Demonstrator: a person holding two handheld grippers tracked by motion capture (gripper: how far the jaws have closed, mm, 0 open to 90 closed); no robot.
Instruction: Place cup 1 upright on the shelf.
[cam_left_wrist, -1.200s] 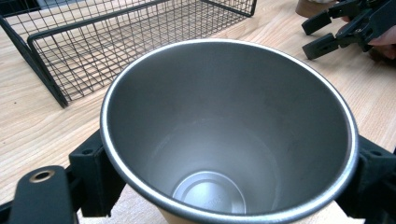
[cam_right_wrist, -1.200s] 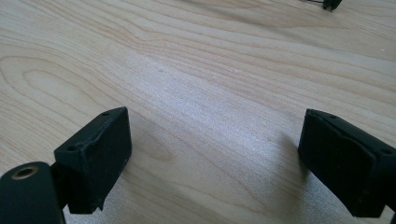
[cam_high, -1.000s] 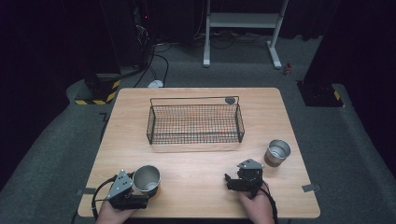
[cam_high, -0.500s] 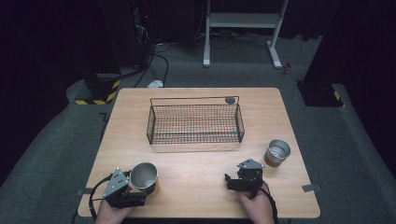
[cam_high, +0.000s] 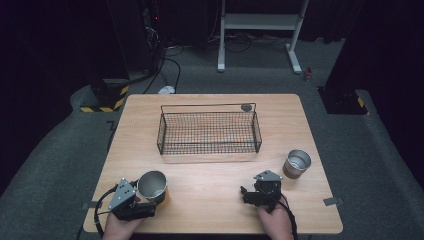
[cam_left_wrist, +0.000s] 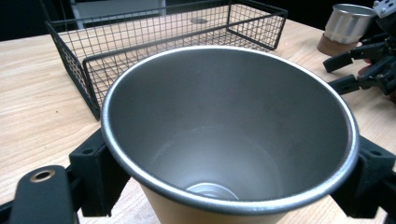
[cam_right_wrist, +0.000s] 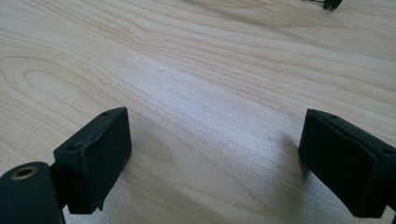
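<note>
A metal cup (cam_high: 151, 185) with a tan sleeve stands at the table's front left. My left gripper (cam_high: 149, 199) is shut on it, one pad against each side. In the left gripper view the cup's (cam_left_wrist: 229, 140) open mouth sits between the jaws and its inside looks empty. My right gripper (cam_high: 245, 196) rests low at the front right, open. Its pads (cam_right_wrist: 98, 154) stand wide apart over bare wood with nothing between them. It appears as the right gripper (cam_left_wrist: 355, 70) at the right edge of the left gripper view. A second metal cup (cam_high: 297, 163) stands upright just beyond it.
A black wire basket (cam_high: 209, 150) sits mid-table, empty, with a small dark disc (cam_high: 246, 107) by its far right corner. The wooden table (cam_high: 210, 190) has bare wood between the two grippers. Dark floor, cables and a white stand lie beyond the far edge.
My left gripper and the cup in it have shifted slightly to the left. The right gripper and the second cup have not moved.
</note>
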